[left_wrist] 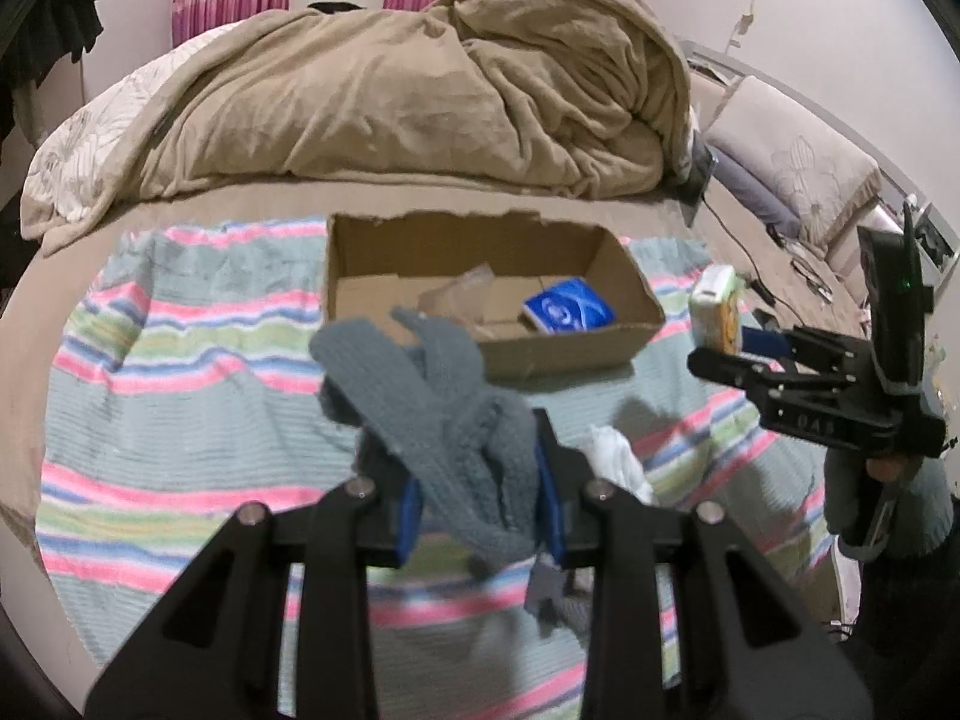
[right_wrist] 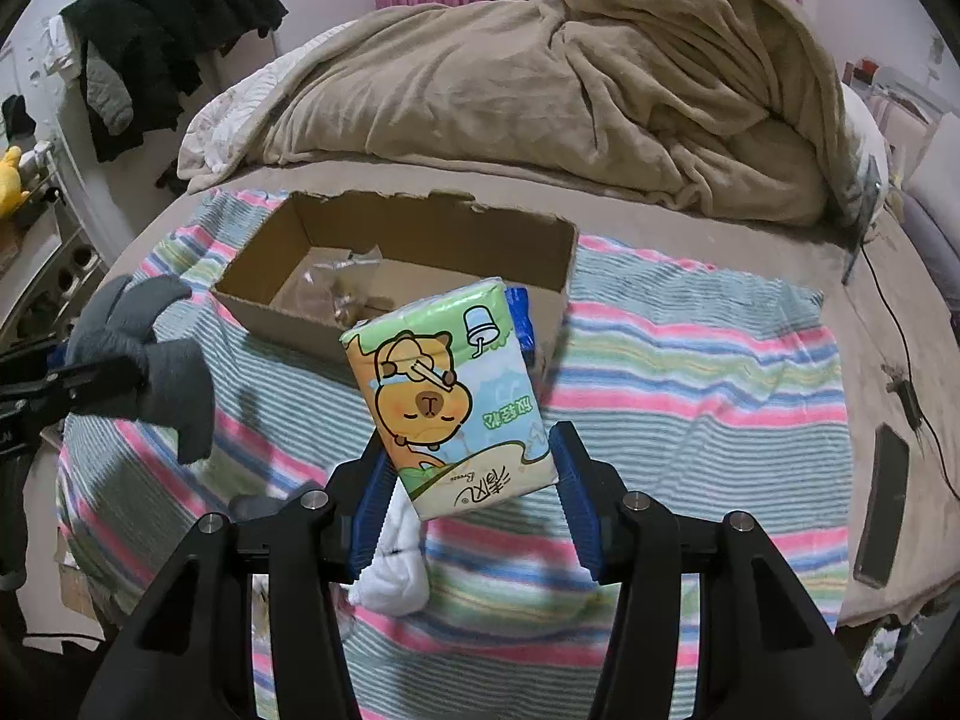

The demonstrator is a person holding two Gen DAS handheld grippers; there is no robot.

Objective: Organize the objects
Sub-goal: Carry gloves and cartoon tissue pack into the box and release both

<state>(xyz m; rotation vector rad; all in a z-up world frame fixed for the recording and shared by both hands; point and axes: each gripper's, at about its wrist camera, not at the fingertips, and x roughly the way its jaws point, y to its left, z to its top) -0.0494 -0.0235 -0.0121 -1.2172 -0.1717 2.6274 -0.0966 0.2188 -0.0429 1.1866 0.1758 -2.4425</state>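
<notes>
My left gripper (left_wrist: pixel 480 498) is shut on a grey knit glove (left_wrist: pixel 444 414) and holds it above the striped towel (left_wrist: pixel 180 396), in front of the open cardboard box (left_wrist: pixel 636 330). The glove also shows in the right wrist view (right_wrist: pixel 156 372). My right gripper (right_wrist: pixel 468 480) is shut on a tissue pack with a cartoon capybara (right_wrist: pixel 444 390), held above the towel near the box's (right_wrist: pixel 252 300) front right. The tissue pack also shows in the left wrist view (left_wrist: pixel 717 306). In the box lie a blue packet (left_wrist: pixel 567 312) and a clear plastic bag (left_wrist: pixel 462 294).
A white sock (right_wrist: pixel 396 564) lies on the towel below the right gripper, and shows in the left wrist view (left_wrist: pixel 618 456). A tan blanket (left_wrist: pixel 420 90) is heaped behind the box. A black phone (right_wrist: pixel 882 504) and cable (right_wrist: pixel 900 360) lie on the bed at the right.
</notes>
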